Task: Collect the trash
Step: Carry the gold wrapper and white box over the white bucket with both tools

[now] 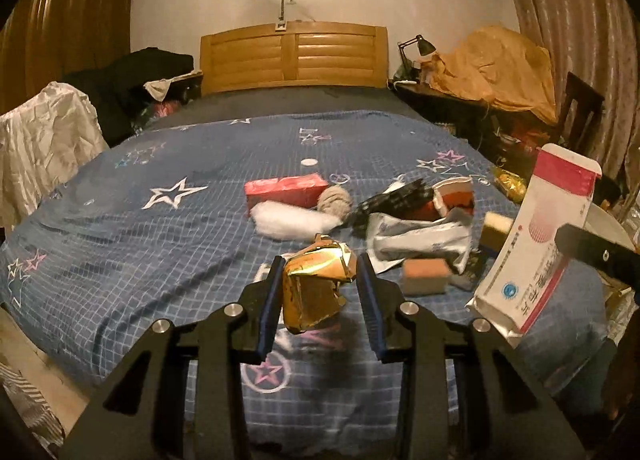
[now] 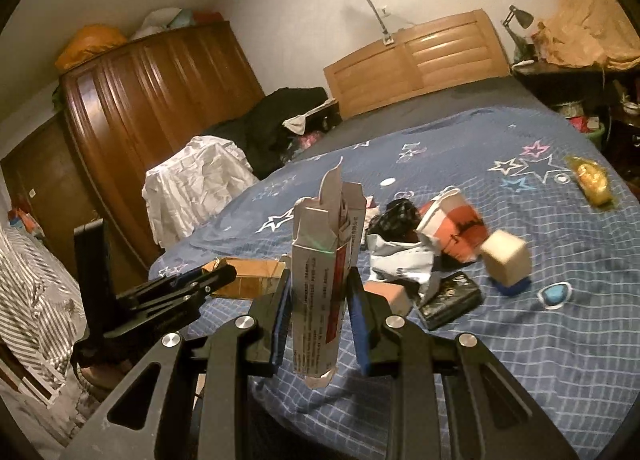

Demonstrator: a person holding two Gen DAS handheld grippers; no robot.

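My left gripper (image 1: 319, 266) is shut on a crumpled gold foil wrapper (image 1: 318, 288) and holds it above the blue star bedspread (image 1: 152, 244). My right gripper (image 2: 319, 280) is shut on a tall white and red carton (image 2: 326, 280), upright between its fingers; the carton also shows at the right of the left wrist view (image 1: 536, 244). Loose trash lies on the bed: a red pack (image 1: 286, 189), white plastic (image 1: 292, 219), a white wrapper (image 1: 420, 238), a torn red and white cup (image 2: 452, 225), a black packet (image 2: 450, 300).
A pink sponge block (image 1: 425, 276), a beige block (image 2: 506, 262) and a yellow packet (image 2: 592, 179) lie on the bed. The wooden headboard (image 1: 294, 55) stands at the back, a wardrobe (image 2: 152, 107) on the left, a cluttered nightstand (image 1: 460, 95) on the right.
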